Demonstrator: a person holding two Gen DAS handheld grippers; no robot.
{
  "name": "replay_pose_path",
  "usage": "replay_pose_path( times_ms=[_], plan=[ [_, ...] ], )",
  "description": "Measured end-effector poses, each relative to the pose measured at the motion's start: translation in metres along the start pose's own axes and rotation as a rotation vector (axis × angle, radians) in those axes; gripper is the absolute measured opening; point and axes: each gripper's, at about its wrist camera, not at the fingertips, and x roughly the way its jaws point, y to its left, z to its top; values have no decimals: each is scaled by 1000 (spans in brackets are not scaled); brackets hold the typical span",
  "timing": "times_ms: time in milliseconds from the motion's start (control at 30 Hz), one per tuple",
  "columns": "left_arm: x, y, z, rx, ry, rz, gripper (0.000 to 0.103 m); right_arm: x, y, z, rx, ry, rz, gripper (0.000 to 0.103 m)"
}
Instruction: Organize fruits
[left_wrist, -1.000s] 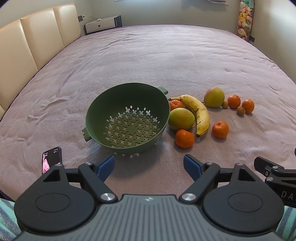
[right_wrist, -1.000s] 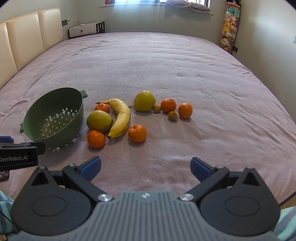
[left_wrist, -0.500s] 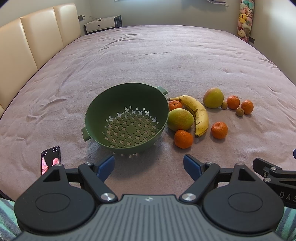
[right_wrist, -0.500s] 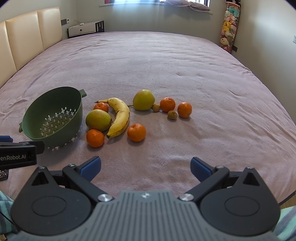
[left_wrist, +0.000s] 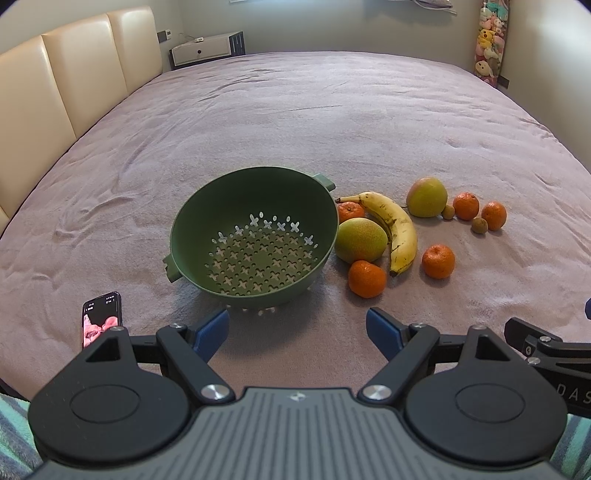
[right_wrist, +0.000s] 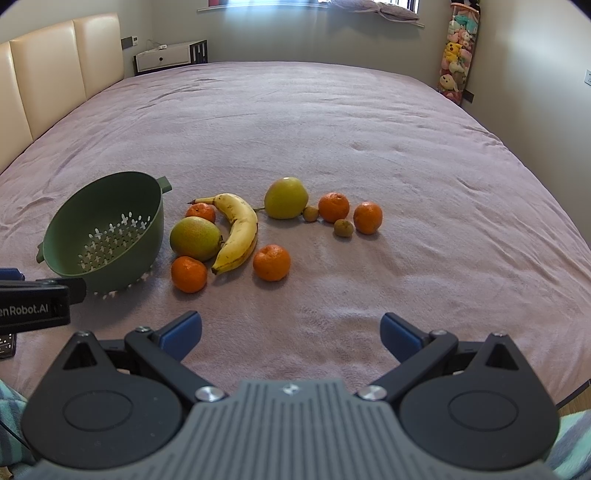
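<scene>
The bed (left_wrist: 295, 122) had a mauve blanket over it. Sitting near its front edge was a green colander (left_wrist: 255, 236), empty, with a banana (left_wrist: 397, 227), two greenish round fruits, five mandarins and two tiny brown fruits beside it. A phone (left_wrist: 100, 319) lay by the front-left corner, screen lit.

The green colander (left_wrist: 255, 236) sits tipped and empty near the bed's front edge — banana (left_wrist: 393, 230), oranges (left_wrist: 366, 278) and pears (left_wrist: 360, 239) lie just beside it.

Fruits (left_wrist: 402, 229) right of colander (left_wrist: 207, 221)
</scene>
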Motion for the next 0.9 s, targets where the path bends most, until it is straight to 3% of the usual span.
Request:
replay_pose_path(
  times_ms=[900],
  plan=[
    [-1,-2,2,1,1,-10,98,1,-1,-1,-8,18,-6,99]
  ],
)
